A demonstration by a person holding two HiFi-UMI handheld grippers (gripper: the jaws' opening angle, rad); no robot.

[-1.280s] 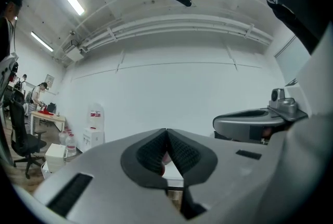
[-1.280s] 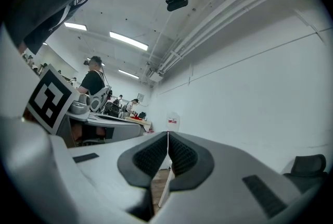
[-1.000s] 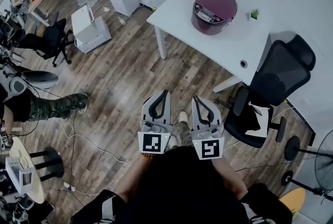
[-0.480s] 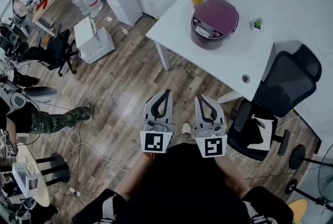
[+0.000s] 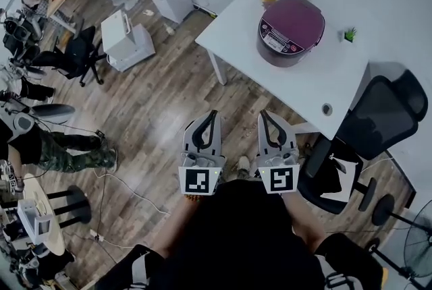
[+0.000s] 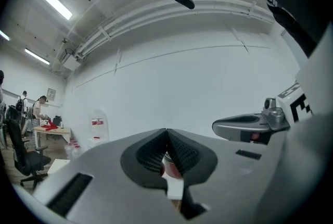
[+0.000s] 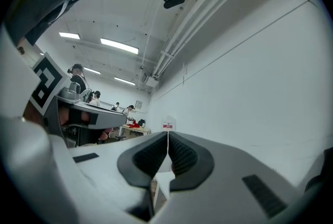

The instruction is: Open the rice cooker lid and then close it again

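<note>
Your left tongs (image 5: 214, 114) and right tongs (image 5: 262, 114): pressed together, empty, lower centre; rice cooker (image 5: 290, 31), lid (image 5: 297, 15) shut, upper right, sits nearer than before, still unreached.

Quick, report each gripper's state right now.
Left gripper: shut, jaws together, holding nothing.
Right gripper: shut, jaws together, holding nothing.

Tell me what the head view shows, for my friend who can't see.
The left tool and right tool, both shut and empty, point across a wood floor toward a white table with a closed purple rice cooker.
</note>
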